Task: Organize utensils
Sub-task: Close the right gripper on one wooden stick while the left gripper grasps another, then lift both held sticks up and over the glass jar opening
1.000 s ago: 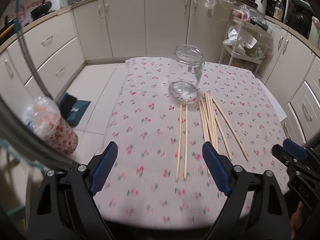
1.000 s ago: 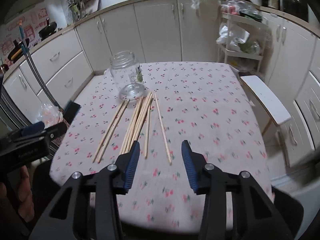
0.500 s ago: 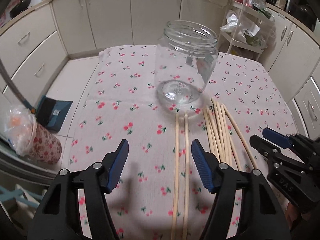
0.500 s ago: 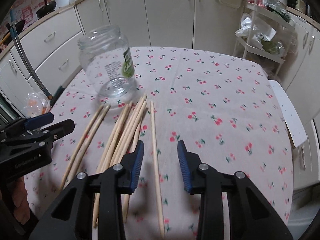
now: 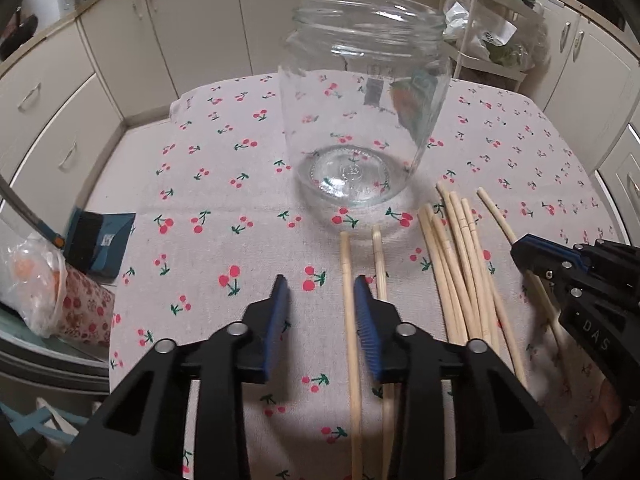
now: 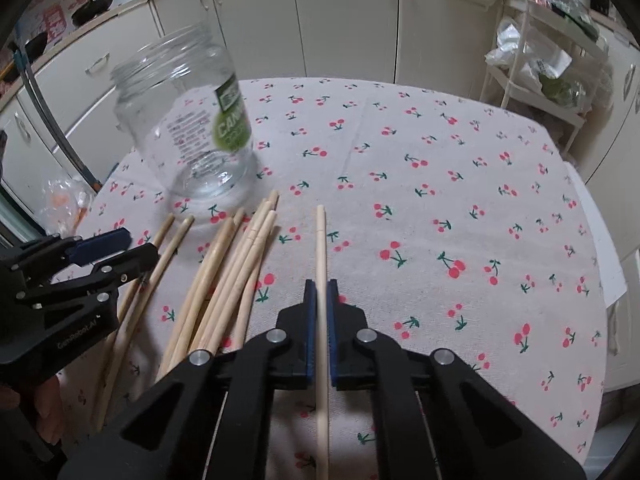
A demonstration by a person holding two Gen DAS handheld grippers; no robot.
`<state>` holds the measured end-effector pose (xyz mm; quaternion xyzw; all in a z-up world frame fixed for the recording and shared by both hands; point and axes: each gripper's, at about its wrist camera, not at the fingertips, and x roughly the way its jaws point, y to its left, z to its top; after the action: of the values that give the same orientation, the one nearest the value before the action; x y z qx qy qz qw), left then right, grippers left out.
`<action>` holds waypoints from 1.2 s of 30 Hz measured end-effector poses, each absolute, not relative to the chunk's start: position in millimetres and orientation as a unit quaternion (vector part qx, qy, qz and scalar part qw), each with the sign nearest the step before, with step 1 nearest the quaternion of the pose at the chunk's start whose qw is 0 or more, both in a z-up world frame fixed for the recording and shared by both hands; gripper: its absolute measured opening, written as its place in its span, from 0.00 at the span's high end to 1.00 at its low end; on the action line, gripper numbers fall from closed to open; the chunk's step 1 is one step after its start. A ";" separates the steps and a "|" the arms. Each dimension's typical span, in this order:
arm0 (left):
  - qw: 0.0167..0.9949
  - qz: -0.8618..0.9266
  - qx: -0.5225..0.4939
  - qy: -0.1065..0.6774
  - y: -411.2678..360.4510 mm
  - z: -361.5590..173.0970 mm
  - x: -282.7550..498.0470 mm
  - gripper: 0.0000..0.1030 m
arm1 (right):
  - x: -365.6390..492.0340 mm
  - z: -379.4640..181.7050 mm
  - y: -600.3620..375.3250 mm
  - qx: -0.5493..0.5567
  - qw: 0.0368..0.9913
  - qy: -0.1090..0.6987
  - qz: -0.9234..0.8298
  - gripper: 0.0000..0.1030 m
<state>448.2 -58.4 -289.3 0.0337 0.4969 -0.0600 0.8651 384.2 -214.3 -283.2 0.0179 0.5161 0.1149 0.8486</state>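
A clear glass jar [image 5: 360, 120] [image 6: 192, 120] stands upright on the cherry-print tablecloth [image 5: 224, 184]. Several wooden chopsticks lie in front of it, most in a loose bundle [image 5: 460, 264] [image 6: 232, 272]. My left gripper [image 5: 320, 284] hangs low over the cloth with its jaws closing. The leftmost chopstick [image 5: 347, 272] lies between them, beside the right pad, and is not pinched. A second stick [image 5: 378, 256] runs under the right finger. My right gripper [image 6: 321, 286] is shut on the lone chopstick [image 6: 320, 240] at the right of the bundle. Each gripper shows in the other's view [image 5: 532, 252] [image 6: 124, 248].
Cream cabinets [image 6: 344, 16] ring the table. A white wire rack [image 6: 540, 72] with bags stands at the back right. On the floor at the left are a plastic bag over a cherry-print bin [image 5: 44, 292] and a blue dustpan [image 5: 100, 240]. Bare cloth [image 6: 460, 200] stretches to the right.
Both grippers dropped and moved forward over the chopsticks. The right jaws closed onto the lone chopstick. The left jaws narrowed around the leftmost one.
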 end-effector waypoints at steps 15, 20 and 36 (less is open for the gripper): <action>0.864 -0.088 0.050 0.494 -77.6 -287.7 457.9 0.95 | 400.3 -287.3 -194.6 -0.002 0.846 0.516 0.133 0.94; 0.856 -0.116 -0.003 0.504 -62.4 -279.8 452.8 0.96 | 384.8 -278.5 -212.1 0.083 0.849 0.502 0.141 0.94; 0.926 -0.162 -0.104 0.324 -20.5 -126.3 426.7 0.95 | 369.5 -183.4 -234.7 0.213 0.904 0.335 0.158 0.94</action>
<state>426.7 -20.5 -126.3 -0.1037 0.3242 -0.1619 0.9263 369.5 -234.7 -183.4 0.2134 0.3348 0.1585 0.9040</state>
